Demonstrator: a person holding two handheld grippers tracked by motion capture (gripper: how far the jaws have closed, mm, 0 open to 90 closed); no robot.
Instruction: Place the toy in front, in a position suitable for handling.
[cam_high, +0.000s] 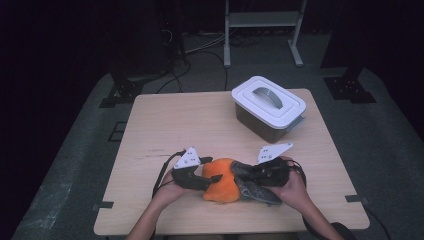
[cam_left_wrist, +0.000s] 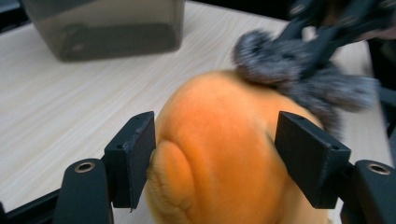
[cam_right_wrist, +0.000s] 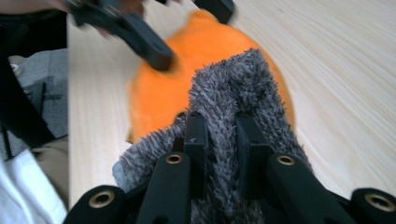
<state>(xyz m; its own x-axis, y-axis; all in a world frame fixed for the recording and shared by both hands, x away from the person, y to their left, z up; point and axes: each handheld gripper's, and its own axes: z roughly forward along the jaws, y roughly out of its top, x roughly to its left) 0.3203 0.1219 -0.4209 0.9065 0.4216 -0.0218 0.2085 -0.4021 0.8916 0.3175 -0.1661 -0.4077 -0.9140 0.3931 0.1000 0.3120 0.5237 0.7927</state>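
low in the middle of the high view, near the front edge of the wooden table (cam_high: 165, 120), lies an orange plush toy (cam_high: 221, 186) with a grey fuzzy part (cam_high: 252, 186) on its right side. at the bottom centre of the right gripper view, the right gripper (cam_right_wrist: 223, 135) is clenched on a fold of that grey fuzz (cam_right_wrist: 233, 88), which bulges up between the two black pads. across the lower half of the left gripper view, the left gripper (cam_left_wrist: 215, 158) straddles the orange body (cam_left_wrist: 219, 154) with its jaws parted; the left pad seems to brush the plush, the right pad looks just clear, though blur makes this hard to judge. toward the upper right of the high view stands a lidded box (cam_high: 269, 107), well apart from the toy.
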